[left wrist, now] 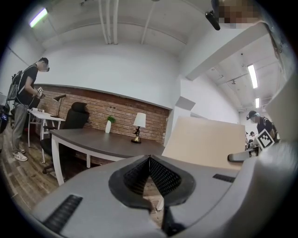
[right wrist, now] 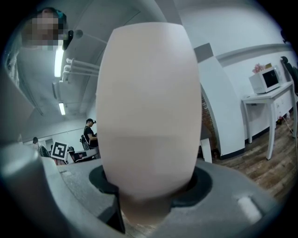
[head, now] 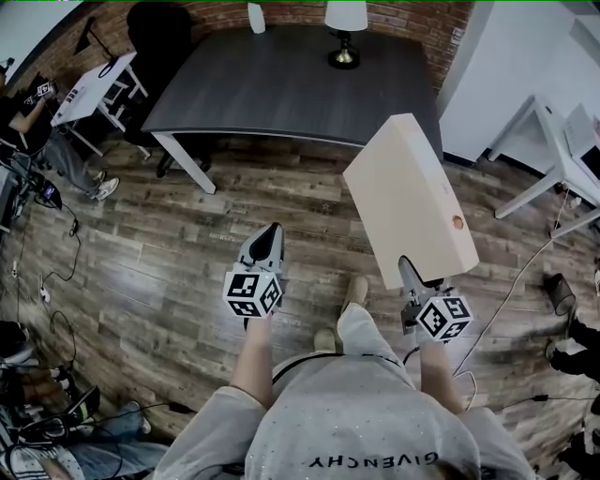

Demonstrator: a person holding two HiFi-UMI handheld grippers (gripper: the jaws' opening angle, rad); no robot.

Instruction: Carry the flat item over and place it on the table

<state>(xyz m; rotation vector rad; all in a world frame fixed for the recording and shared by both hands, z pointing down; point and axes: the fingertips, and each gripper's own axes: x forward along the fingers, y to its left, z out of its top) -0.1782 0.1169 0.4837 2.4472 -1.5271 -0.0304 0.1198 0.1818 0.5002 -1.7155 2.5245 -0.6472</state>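
A flat beige box point(head: 408, 199) tilts upward in the air at the right of the head view, held by its near end in my right gripper point(head: 413, 273). In the right gripper view the box point(right wrist: 149, 107) fills the middle, its end wedged between the jaws. My left gripper point(head: 269, 236) hangs at centre-left over the wooden floor, jaws together and empty. In the left gripper view the fingertips point(left wrist: 150, 160) meet, and the box point(left wrist: 207, 139) shows to the right. The dark grey table point(head: 291, 84) stands ahead, with the box's far end over its near right corner.
A lamp point(head: 344, 33) and a white vase point(head: 256, 17) stand at the table's far edge by the brick wall. A black chair point(head: 159, 37) and a small white desk point(head: 94, 89) sit at the left. White tables point(head: 553, 141) stand at the right. Cables lie on the floor point(head: 141, 281).
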